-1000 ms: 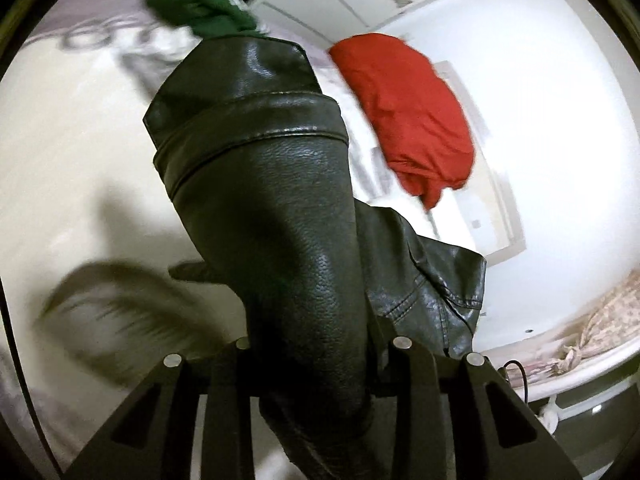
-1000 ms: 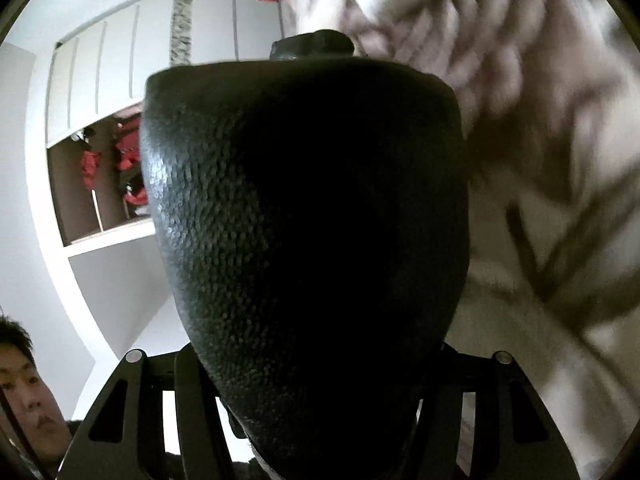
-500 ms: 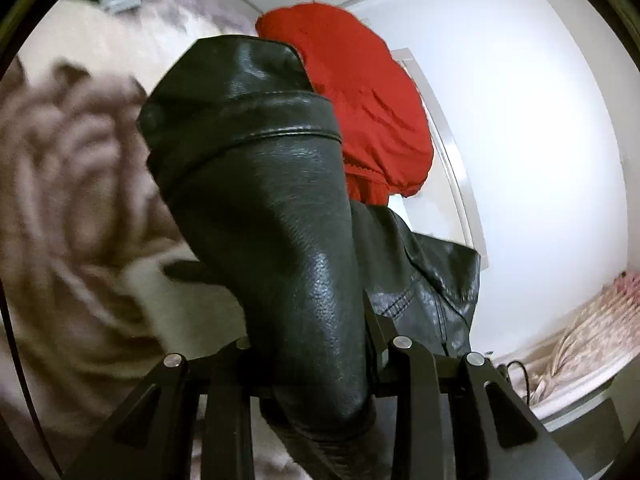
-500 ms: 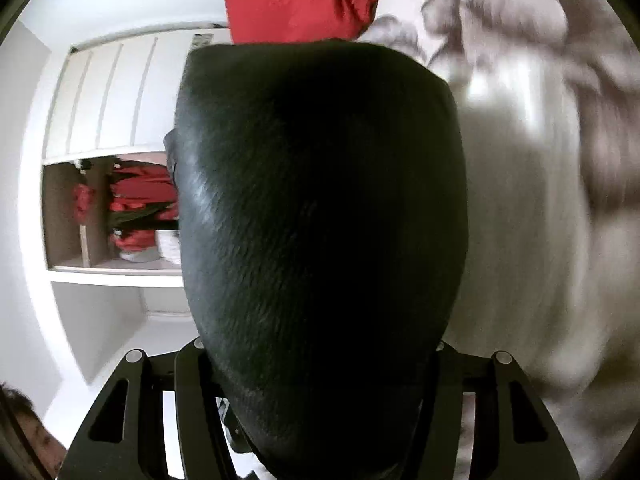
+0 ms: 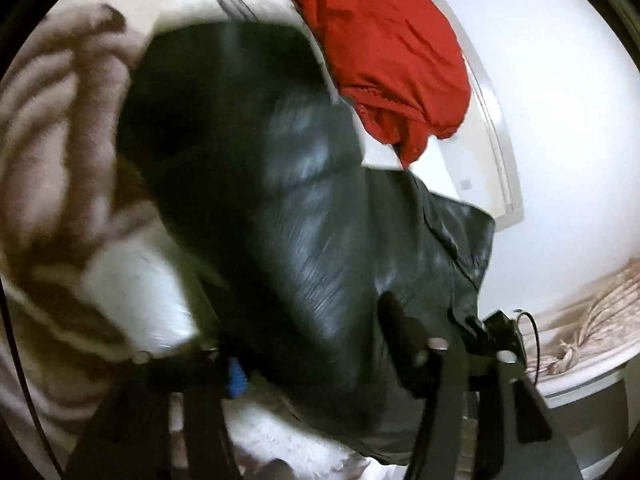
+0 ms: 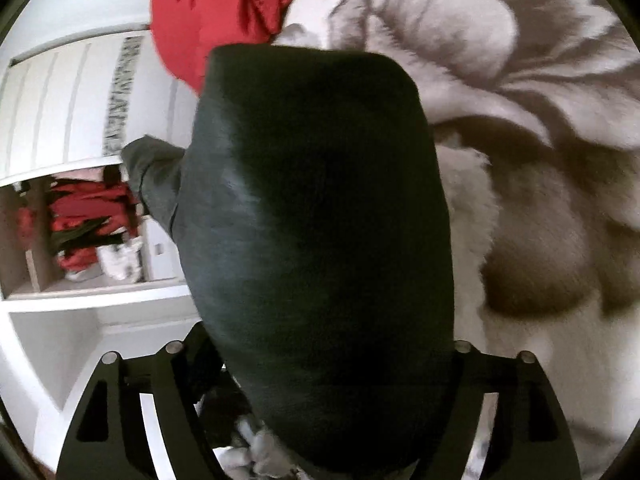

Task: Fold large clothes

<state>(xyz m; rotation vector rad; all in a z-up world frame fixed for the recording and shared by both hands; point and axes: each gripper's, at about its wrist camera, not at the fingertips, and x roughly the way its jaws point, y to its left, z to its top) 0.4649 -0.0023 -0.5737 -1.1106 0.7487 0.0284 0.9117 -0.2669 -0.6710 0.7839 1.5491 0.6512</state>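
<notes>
Left wrist view: the black leather jacket [image 5: 304, 216] drapes over the floral blanket [image 5: 60, 168], beside a red garment [image 5: 392, 52]. The left gripper [image 5: 320, 364] has its fingers spread wide, leather lying between them unclamped.

Right wrist view: the right gripper [image 6: 316, 364] also stands spread around a leather fold. The open shelf [image 6: 80, 300] holds red clothes. The leather is probably heavy, stiff and slick; grasp seams or cuffs.

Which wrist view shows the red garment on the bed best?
The left wrist view: the crumpled red garment lies almost whole beyond the black leather jacket. The right wrist view shows only part of it, cut by the frame and the jacket.
</notes>
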